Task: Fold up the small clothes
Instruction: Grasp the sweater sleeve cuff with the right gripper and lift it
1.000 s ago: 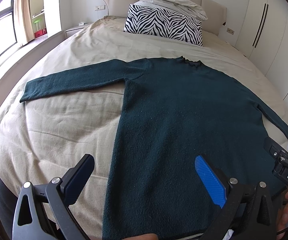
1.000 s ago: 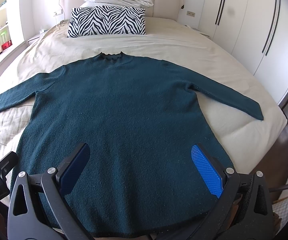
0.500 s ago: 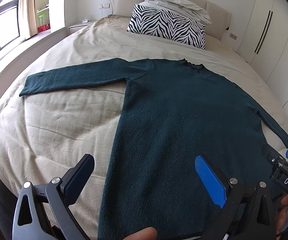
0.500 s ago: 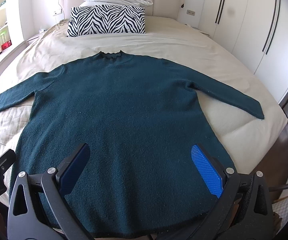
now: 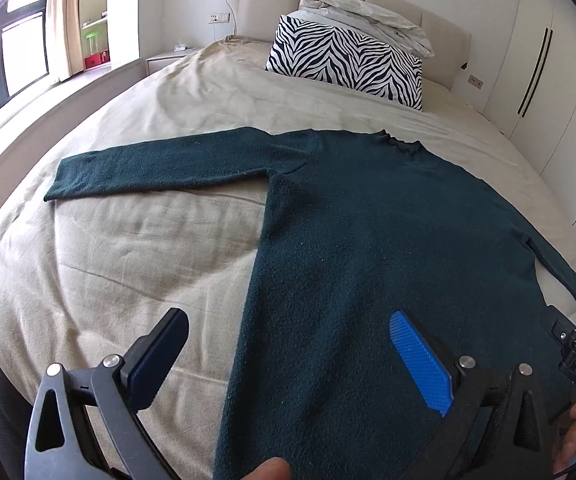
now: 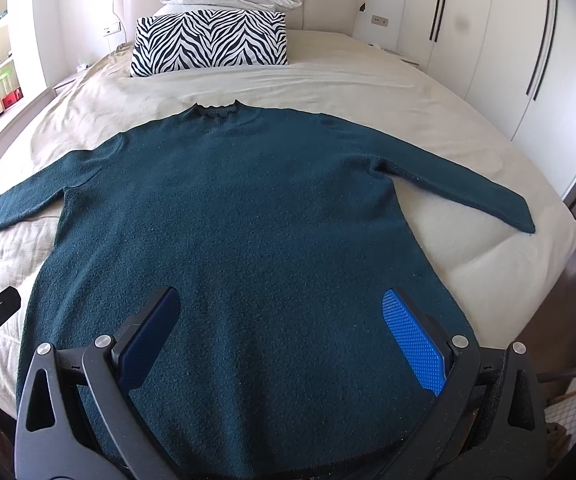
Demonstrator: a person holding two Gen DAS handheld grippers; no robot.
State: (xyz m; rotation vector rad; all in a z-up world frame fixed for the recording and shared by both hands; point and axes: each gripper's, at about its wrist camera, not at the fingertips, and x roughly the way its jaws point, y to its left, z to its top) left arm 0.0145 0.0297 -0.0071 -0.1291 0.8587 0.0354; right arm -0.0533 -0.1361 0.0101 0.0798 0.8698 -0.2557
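Not yet folded: sweater (image 6: 248, 216) spread flat on bed (image 5: 128, 248), collar toward zebra pillow (image 6: 210, 42), both sleeves stretched out sideways. All folds left to do. Left claw (image 5: 288, 354) released, fingers wide apart, above left side edge near hem. Right claw (image 6: 284, 332) released too, over lower middle of sweater. Nothing grasped by either.

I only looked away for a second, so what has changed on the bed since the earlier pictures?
Very little. The left hand-held gripper drifted slightly to its left, so more bedsheet shows beside the sweater. Nothing was grabbed or released. Both it and the right hand-held gripper stayed open above the hem; the sweater still lies flat, sleeves spread.
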